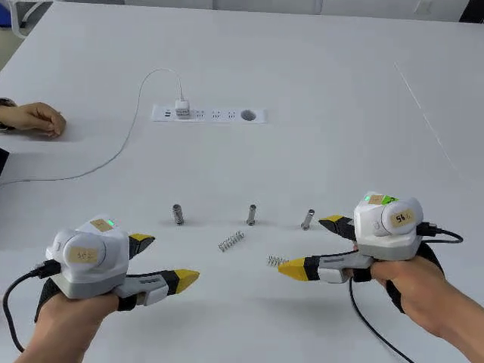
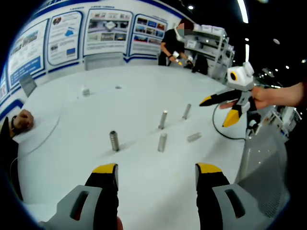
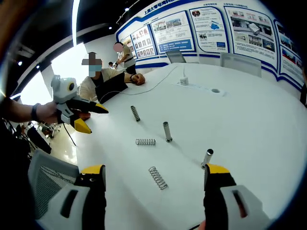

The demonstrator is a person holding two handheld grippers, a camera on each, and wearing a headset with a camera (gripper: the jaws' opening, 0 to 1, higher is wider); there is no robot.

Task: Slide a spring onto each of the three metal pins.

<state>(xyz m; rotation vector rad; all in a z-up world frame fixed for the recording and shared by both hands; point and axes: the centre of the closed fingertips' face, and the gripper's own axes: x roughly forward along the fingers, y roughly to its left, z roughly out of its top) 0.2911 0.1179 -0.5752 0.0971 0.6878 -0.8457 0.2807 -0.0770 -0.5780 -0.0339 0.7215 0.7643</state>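
At the white table's (image 1: 340,98) left, the left gripper (image 1: 172,259) hovers spread, empty. Rightward: a spring-sleeved steel pin (image 1: 178,214), a loose steel coil spring (image 1: 231,241), a bare upright steel pin (image 1: 251,215), a second loose spring (image 1: 277,261), a further bare steel pin (image 1: 308,219). The right gripper (image 1: 302,244), spread and empty, should pinch that second spring by one end.

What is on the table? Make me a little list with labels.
Left pin: spring on it
Middle pin: bare
Right pin: bare
Middle spring: lying loose
Right spring: lying loose, near right claw
Left claw: open, empty
Right claw: open, empty
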